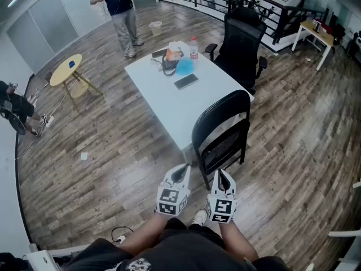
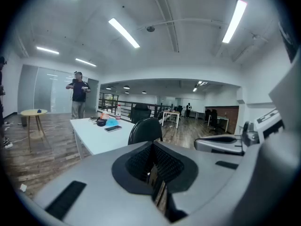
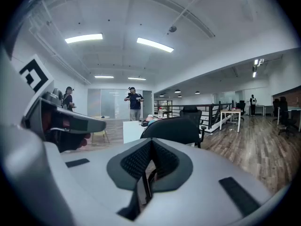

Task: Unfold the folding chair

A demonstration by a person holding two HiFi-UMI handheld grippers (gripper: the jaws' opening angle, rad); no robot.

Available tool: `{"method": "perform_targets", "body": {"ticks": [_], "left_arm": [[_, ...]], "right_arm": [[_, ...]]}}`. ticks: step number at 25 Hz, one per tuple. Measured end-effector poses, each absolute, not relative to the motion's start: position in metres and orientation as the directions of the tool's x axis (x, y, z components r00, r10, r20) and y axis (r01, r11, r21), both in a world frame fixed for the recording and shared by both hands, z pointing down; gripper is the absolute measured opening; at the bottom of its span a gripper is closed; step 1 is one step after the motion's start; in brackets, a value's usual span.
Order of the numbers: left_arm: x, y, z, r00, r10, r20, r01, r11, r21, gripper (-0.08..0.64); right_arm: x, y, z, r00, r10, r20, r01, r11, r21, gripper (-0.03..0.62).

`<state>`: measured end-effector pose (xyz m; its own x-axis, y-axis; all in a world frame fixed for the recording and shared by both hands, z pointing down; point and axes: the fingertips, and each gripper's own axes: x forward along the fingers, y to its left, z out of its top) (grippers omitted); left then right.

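A black folding chair (image 1: 220, 130) stands upright on the wood floor against the near corner of the white table (image 1: 169, 109), and it looks folded flat. My left gripper (image 1: 181, 173) and right gripper (image 1: 222, 178) hover side by side just in front of it, a short way apart from its frame. Both are shut with nothing between the jaws. The chair's curved backrest (image 2: 146, 130) rises beyond the closed left gripper (image 2: 153, 172) in the left gripper view. It also shows as the backrest (image 3: 173, 128) past the closed right gripper (image 3: 147, 174) in the right gripper view.
On the table lie a phone (image 1: 185, 82), a bottle (image 1: 194, 48), a bag and a blue item. A black office chair (image 1: 242, 44) stands behind the table. A small yellow round table (image 1: 66, 69) is at far left, a person (image 1: 121, 13) stands beyond, and a railing runs along the back.
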<state>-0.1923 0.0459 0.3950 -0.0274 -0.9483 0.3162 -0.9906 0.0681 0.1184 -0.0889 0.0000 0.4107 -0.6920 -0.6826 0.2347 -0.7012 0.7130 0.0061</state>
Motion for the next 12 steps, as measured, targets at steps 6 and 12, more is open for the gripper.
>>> {"method": "perform_targets", "body": {"ticks": [6, 12], "left_arm": [[-0.214, -0.01, 0.401, -0.005, -0.952, 0.305, -0.99, 0.047, 0.131, 0.005], [-0.25, -0.069, 0.409, 0.063, -0.948, 0.312, -0.991, -0.023, 0.13, 0.005]], "right_arm": [[-0.102, -0.048, 0.431, -0.664, -0.695, 0.277, -0.72, 0.694, 0.013, 0.014], [-0.133, -0.096, 0.447, -0.609, -0.731, 0.309, -0.762, 0.647, 0.027, 0.014]]}}
